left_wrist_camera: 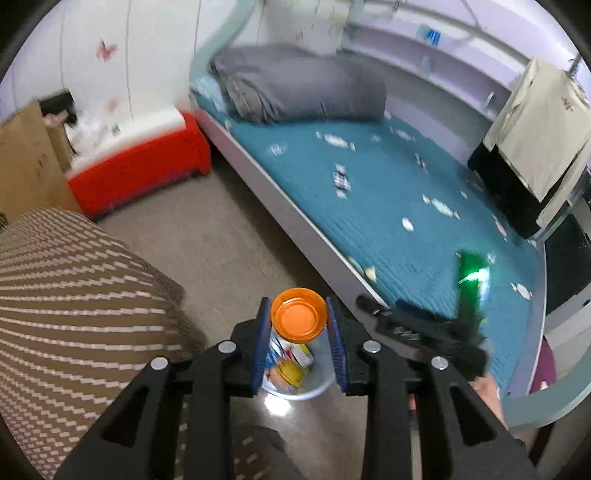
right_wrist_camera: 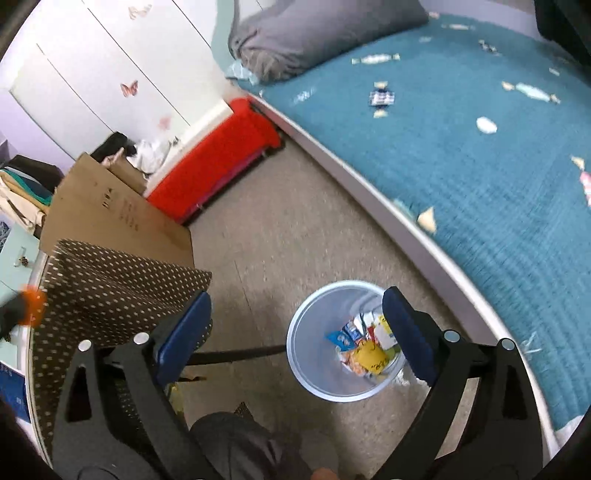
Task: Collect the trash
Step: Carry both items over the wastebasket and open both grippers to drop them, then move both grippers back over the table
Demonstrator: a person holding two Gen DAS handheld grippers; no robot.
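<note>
Trash bin (right_wrist_camera: 341, 341) — between right tongs (right_wrist_camera: 295, 332)

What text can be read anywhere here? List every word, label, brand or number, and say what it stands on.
No text can be read for certain.
Cardboard box: dark printed marks, too small and blurred to read.
Wrappers in the bin: coloured print and dark scrawl on a yellow one, illegible.
Candy wrappers on the bed cover: patterns only, blurred.
Orange lid: no lettering visible.
Blue label on the shelf: blurred.
</note>
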